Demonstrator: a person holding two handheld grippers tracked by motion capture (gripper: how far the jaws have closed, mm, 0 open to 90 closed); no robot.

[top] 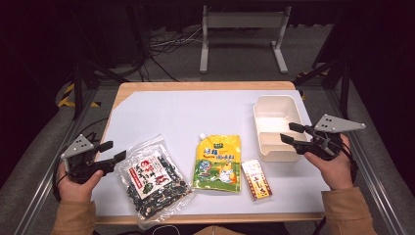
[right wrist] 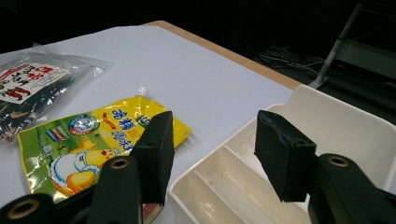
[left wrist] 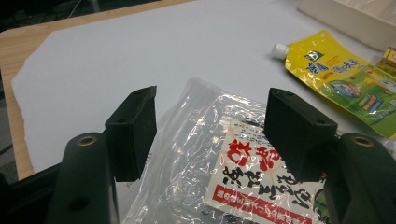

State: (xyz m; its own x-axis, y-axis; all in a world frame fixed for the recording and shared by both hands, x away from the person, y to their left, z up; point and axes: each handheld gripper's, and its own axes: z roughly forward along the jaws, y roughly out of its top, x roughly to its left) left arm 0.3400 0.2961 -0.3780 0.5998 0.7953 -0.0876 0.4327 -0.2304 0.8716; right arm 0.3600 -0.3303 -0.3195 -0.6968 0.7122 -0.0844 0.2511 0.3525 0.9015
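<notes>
1. Your left tool (top: 110,152) hangs at about 8 o'clock of the desk (top: 186,105). Its jaws are released, with nothing pressed between them. In the left gripper view they stand on both sides of the top corner of the clear bag (left wrist: 219,154), but whether they touch the plastic you cannot tell.
2. Your right tool (top: 289,133) is at about 3 o'clock. Its jaws are also released and empty, and they hover over the near rim of the white box (top: 262,105).
3. The clear bag (top: 152,180), with dark snacks and a red and white label, lies flat at about 7 o'clock, just beside the left tool.
4. The yellow pouch (top: 218,163) lies near 6 o'clock, its white cap pointing to 12 o'clock. The small carton (top: 256,179) lies just beside it at about 5 o'clock, in front of the box.
5. The box has a wide part and narrower parts behind a divider, and what you see of them holds nothing yet.
6. I judge that the step in hand is the approach for the first pick: the packets probably go into the box, and nothing is lifted yet.
7. The next move asks you to lower the left tool onto the bag corner and close on the plastic edge, not on the loose content.
8. Keep the right tool at the box rim, so it can steady the box.
</notes>
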